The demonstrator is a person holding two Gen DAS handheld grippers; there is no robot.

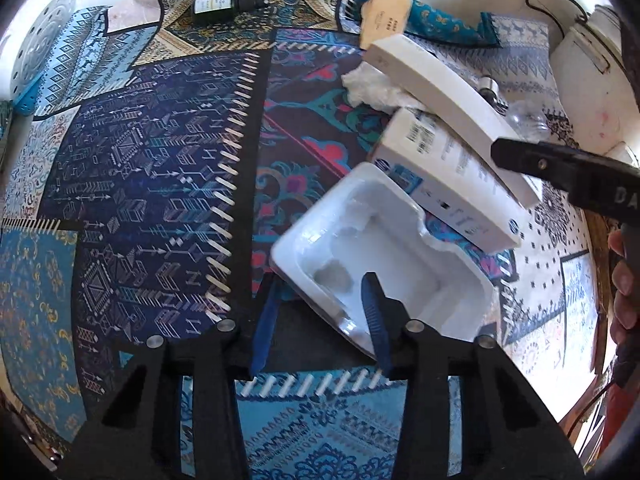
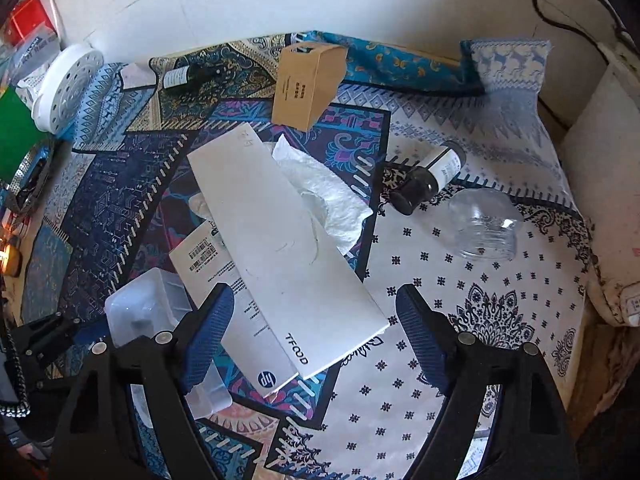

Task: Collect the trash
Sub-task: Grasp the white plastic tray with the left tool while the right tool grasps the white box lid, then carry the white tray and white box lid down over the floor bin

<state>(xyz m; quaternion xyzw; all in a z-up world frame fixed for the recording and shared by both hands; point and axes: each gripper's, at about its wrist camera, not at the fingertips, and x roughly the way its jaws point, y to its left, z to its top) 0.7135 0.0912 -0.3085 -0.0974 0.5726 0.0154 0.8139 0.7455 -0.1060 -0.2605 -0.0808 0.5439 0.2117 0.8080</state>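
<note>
A white plastic tray insert (image 1: 376,256) lies tilted on the patterned cloth. My left gripper (image 1: 320,292) has its blue fingers on either side of the tray's near rim, shut on it. The tray also shows in the right wrist view (image 2: 148,304). A long white box (image 2: 280,236) lies across an HP box (image 2: 236,300), with crumpled white tissue (image 2: 332,196) behind. My right gripper (image 2: 316,308) is open, its fingers straddling the near end of the two boxes. Both boxes show in the left wrist view (image 1: 448,92).
A brown cardboard box (image 2: 308,80), a dark dropper bottle (image 2: 428,176), a clear plastic cup (image 2: 484,224) and another dark bottle (image 2: 188,74) lie on the cloth. A white perforated disc (image 2: 66,88) stands at the left. A white wall runs behind.
</note>
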